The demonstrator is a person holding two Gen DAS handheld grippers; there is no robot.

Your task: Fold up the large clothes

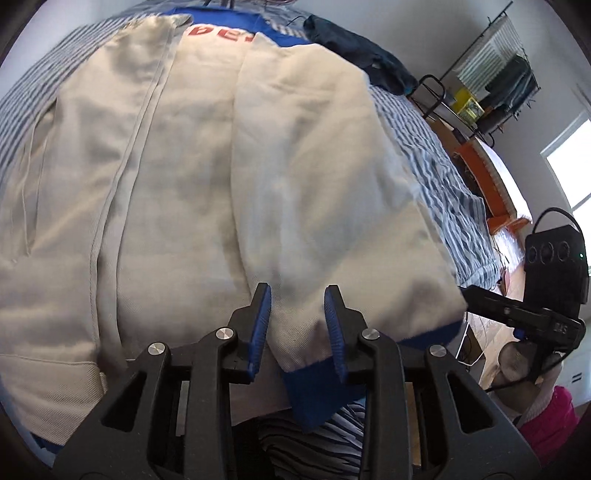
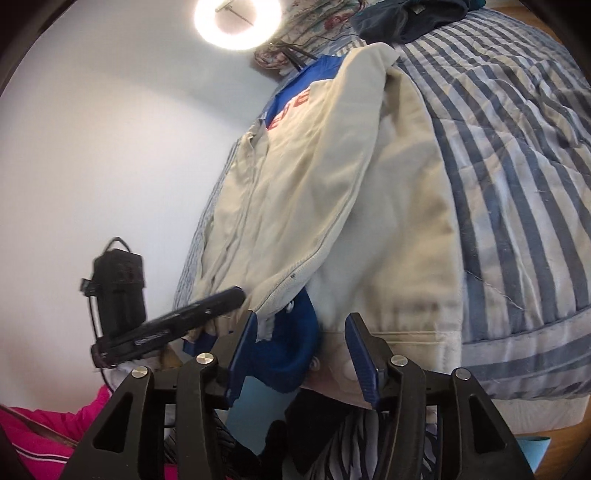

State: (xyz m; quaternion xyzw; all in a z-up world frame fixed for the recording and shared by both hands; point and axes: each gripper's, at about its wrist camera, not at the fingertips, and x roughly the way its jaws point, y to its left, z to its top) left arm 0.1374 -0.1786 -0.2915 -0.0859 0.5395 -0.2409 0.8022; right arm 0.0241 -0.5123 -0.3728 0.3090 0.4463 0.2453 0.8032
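cream jacket (image 1: 207, 177) with blue collar, blue cuffs and red lettering near the collar, spread flat on a blue-and-white striped quilt (image 1: 439, 173) over a bed; both sleeves folded in over the body, cuffs lying at the near hem; left gripper (image 1: 297, 317) pointing steeply down over the near edge, jaws parted, blue pads clear of the cloth on either side, released; a sleeve end with its blue cuff (image 1: 314, 391) lies between and below the fingers, unpinched; right gripper (image 2: 301, 345) tilted down less steeply and rolled, seen at the jacket's corner, jaws apart, not clenched; a second blue cuff (image 2: 291, 347) bunched between the fingers, close to the left pad, whether it touches cannot be told; the jacket's hem edge passes just behind the right finger; each gripper shows at the side of the other's view as a black bar with a black box behind it, the two close together at the same near end of the garment; dark clothes (image 1: 354, 48) heaped on the far side of the quilt, apart from the jacket; pink fabric (image 2: 48, 432) low beside the grippers; ring light (image 2: 236, 18) glowing on the pale wall
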